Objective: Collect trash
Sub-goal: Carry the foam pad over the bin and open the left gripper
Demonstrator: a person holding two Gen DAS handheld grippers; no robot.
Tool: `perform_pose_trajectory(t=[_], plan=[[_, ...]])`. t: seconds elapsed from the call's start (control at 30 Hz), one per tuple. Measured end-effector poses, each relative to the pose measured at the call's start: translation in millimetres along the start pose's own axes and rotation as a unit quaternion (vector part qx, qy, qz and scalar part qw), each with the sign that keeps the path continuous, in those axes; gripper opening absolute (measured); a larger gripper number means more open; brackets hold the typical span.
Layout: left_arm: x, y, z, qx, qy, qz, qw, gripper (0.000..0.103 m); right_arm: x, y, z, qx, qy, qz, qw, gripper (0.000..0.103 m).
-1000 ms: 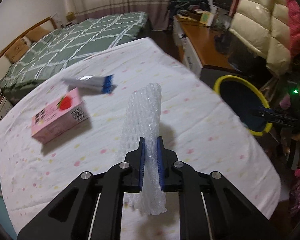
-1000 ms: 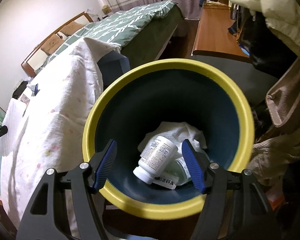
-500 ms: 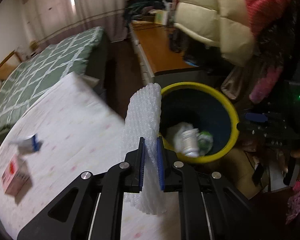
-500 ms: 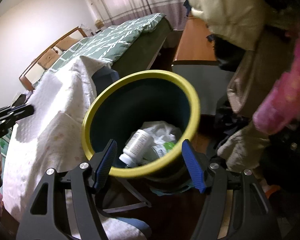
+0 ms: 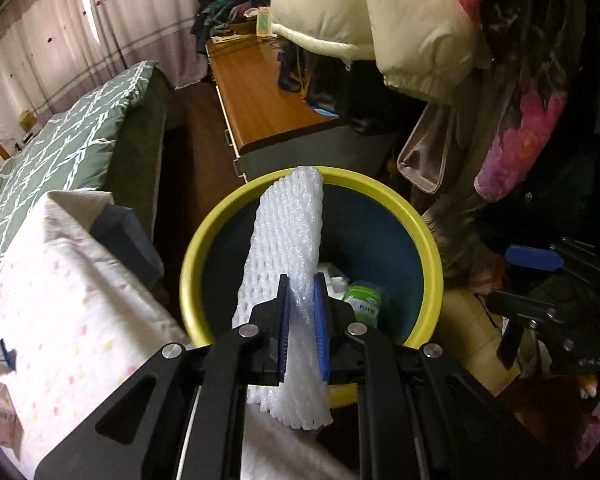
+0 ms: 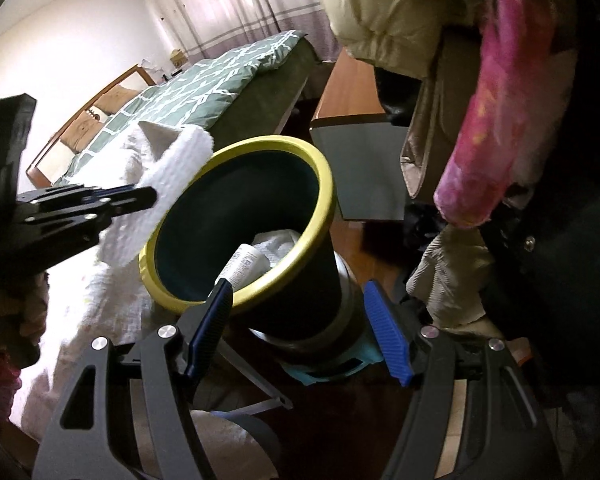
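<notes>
Labels unreadable | left hand-held gripper [image 5: 301, 322] clamps foam net [image 5: 288, 240] | right hand-held gripper [image 6: 300, 328] wide, empty

The bin [image 5: 428, 240] has a yellow rim and a dark blue inside. The foam net [image 5: 288, 236] is white with a mesh pattern. Both grippers are black with blue pads [image 6: 384, 332]. The tablecloth [image 5: 72, 280] is white with small pink and yellow dots. The bedspread [image 5: 60, 148] is green with a white lattice. The curtains [image 5: 52, 40] are pale with dark dots.
</notes>
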State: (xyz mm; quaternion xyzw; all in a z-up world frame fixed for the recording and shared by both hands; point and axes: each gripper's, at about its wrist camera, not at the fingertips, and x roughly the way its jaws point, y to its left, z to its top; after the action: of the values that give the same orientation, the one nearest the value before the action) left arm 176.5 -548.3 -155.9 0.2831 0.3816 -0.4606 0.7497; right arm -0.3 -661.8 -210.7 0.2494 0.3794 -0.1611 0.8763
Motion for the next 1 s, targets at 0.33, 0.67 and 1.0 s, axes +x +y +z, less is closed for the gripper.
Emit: perform_pose_trajectory(t=[0.33, 0.67, 1.0], plan=[[25.7, -1.8, -5.4, -0.018, 0.031, -0.013, 0.9993, 0.013, -0.4, 3.0, -1.0, 0.004, 0.002, 0.003, 1.0, 0.065], [-36.6, 20.9, -14.4, -0.044, -0.047, -0.034, 0.9973, 0.093, -0.2, 14.6, 2.6, 0.001, 0.005, 0.005, 1.0, 0.065], [-105.1, 85.7, -75.0, -0.128, -0.102, -0.012, 0.9865, 0.093, -2.2, 33.0, 6.5, -0.02, 0.008, 0.001, 1.0, 0.066]])
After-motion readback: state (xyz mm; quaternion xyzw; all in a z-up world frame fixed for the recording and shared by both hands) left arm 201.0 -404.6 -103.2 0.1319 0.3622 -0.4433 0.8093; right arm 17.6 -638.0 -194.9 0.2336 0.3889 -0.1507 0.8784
